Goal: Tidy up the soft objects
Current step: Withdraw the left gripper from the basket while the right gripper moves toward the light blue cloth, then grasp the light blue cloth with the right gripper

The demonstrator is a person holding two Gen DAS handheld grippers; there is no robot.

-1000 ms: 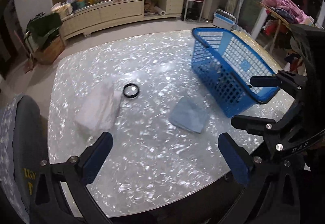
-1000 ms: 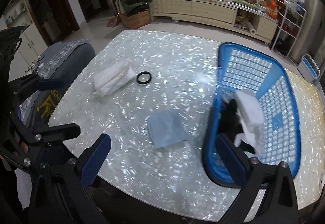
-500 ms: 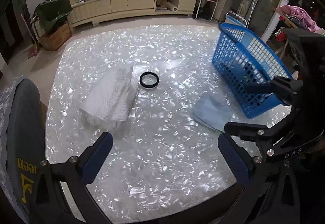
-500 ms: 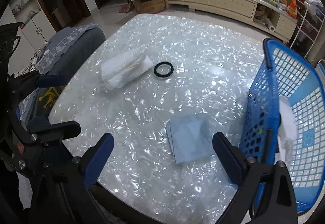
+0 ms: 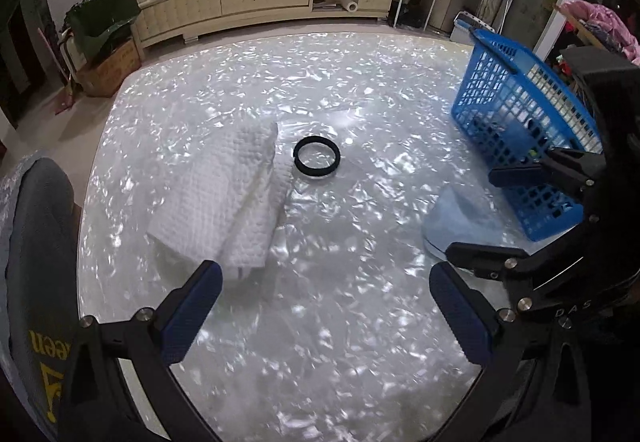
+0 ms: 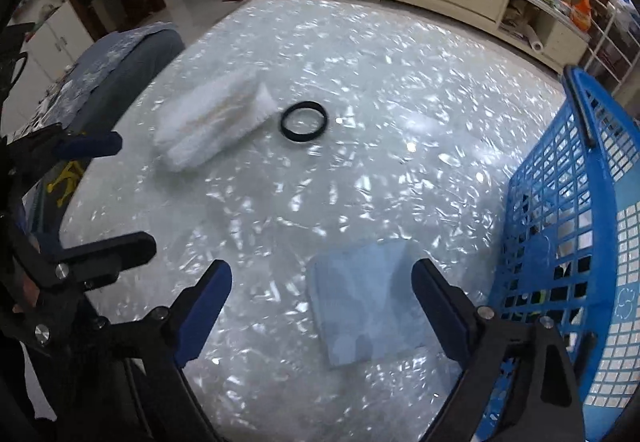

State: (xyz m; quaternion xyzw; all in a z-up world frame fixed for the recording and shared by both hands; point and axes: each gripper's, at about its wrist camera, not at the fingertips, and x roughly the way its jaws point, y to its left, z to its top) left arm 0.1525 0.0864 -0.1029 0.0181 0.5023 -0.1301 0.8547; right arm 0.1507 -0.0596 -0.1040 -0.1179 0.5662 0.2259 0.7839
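— Two soft things lie loose on the pearly worktop (image 5: 320, 322), and I have a set of jaws above each. How does it read from your side?

— The right gripper (image 6: 322, 302) hangs over the folded blue cloth (image 6: 360, 306). Its jaws are closing from wide, with part of the cloth below the gap and the blue pads clear of it, so nothing is held. The cloth sits toward the right-hand jaw, just beside the blue basket (image 6: 592, 242). I judge that a handy spot: a short carry puts it inside.

— And mine on the left?

— The left gripper (image 5: 320, 306) stands wide and empty. The white waffle towel (image 5: 228, 201) lies ahead of its left jaw, one corner near that pad though I cannot say they touch. It is folded thick, so I would keep the jaws wide to straddle it.

— The black ring (image 5: 317, 155)?

— Farther ahead of the gap, just beside the towel. Whether it is soft I cannot tell.

— The basket already has things in it?

— Something white and something dark show through the mesh, so it is probably the collecting point.
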